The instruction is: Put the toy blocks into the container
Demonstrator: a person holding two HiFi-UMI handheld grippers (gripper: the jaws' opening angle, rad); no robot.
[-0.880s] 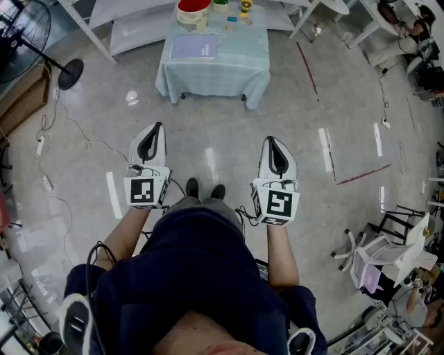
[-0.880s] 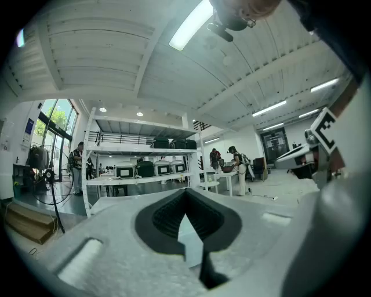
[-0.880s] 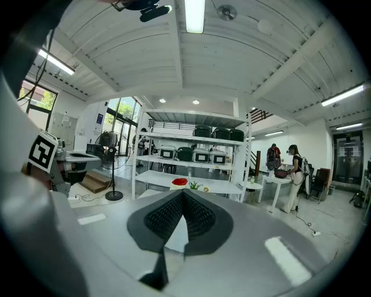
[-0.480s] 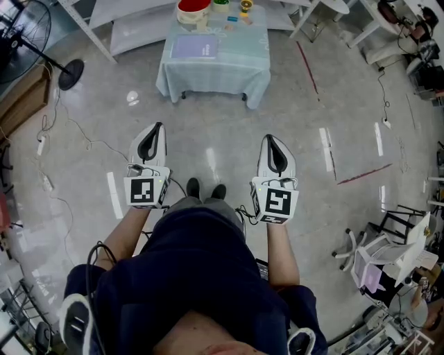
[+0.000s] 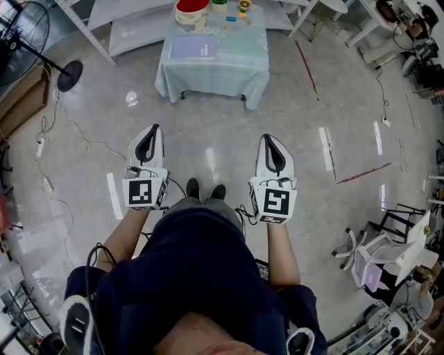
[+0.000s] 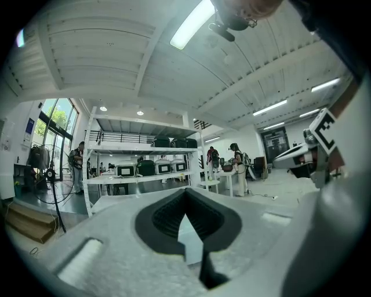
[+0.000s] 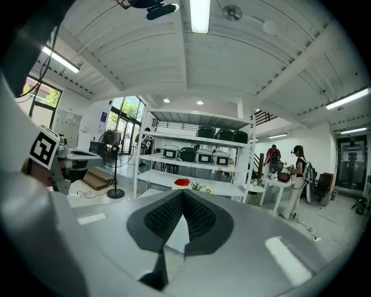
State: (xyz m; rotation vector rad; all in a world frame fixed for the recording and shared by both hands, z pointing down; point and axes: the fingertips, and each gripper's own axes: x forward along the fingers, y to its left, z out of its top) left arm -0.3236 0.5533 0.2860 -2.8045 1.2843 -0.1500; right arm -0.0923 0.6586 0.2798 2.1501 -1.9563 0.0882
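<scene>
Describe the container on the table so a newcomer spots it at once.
Ahead of the person stands a table under pale blue cloth. At its far left corner, beyond a lilac sheet, sits the container. It is round and red-topped, far bigger than the small green piece and yellow piece beside it.

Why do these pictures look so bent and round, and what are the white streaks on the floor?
Head view: a wide lens bows the room; the streaks on the floor are glare from lights. Left gripper view: dark round border, ceiling lamp washed out. Right gripper view: same round border, shelving curved.
</scene>
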